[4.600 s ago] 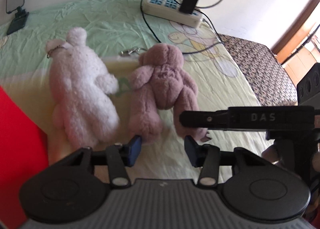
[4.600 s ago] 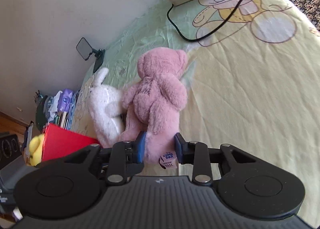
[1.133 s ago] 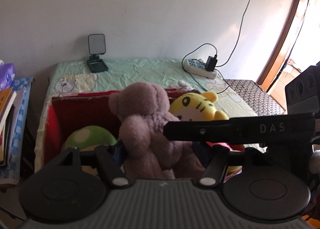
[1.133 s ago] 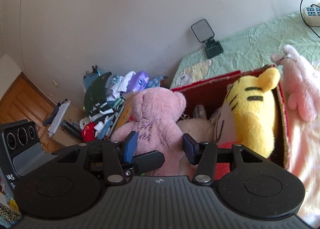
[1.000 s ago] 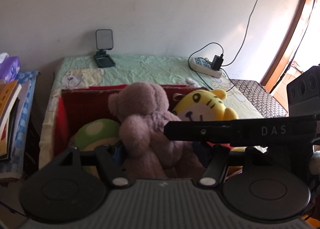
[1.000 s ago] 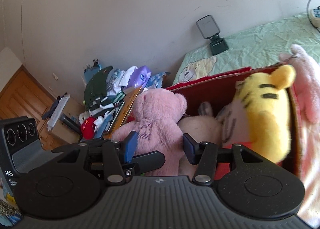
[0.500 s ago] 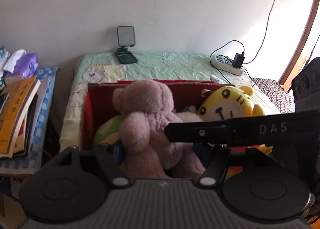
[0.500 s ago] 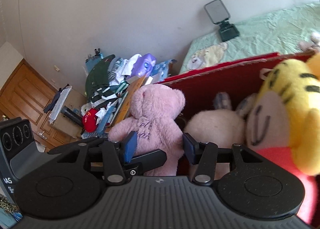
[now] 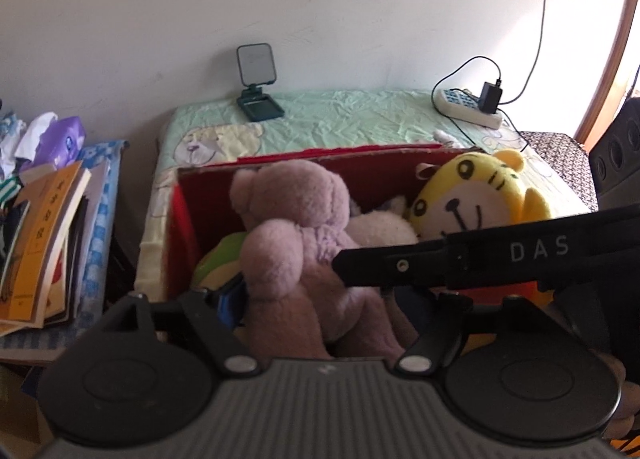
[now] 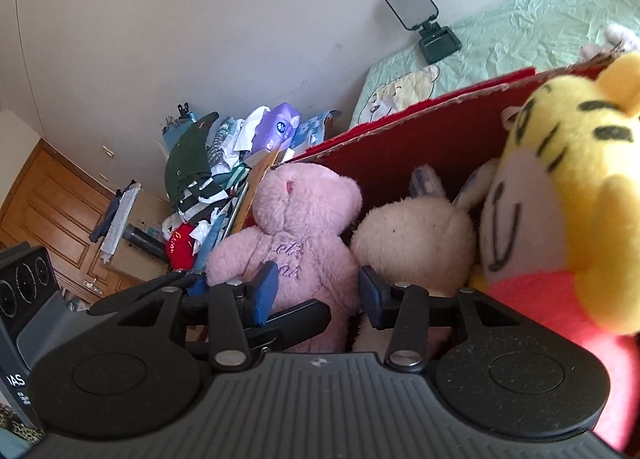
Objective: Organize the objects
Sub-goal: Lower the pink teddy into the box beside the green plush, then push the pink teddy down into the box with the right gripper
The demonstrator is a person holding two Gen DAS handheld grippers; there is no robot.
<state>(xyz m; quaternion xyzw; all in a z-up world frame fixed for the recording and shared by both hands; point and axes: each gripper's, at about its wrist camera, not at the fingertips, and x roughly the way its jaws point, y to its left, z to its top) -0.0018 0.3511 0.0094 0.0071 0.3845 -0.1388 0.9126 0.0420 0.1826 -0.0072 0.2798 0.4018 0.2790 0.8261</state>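
Pale wall and a green-sheeted bed (image 9: 340, 119) back a red box (image 9: 180, 211), the landmark. Over the box's near side the left gripper (image 9: 320, 307) tilts down, jaws opening, bear (image 9: 304, 259) between them, the left pad just clear of it, the right pad hidden. The right gripper (image 10: 316, 291) also tilts down over the box, jaws closing beside the bear's lower body, its pads seemingly apart from the fur. A tiger (image 9: 476, 199) sits in the box's right end; a phone stand (image 9: 256, 91) behind it; books (image 9: 44, 251) left of it
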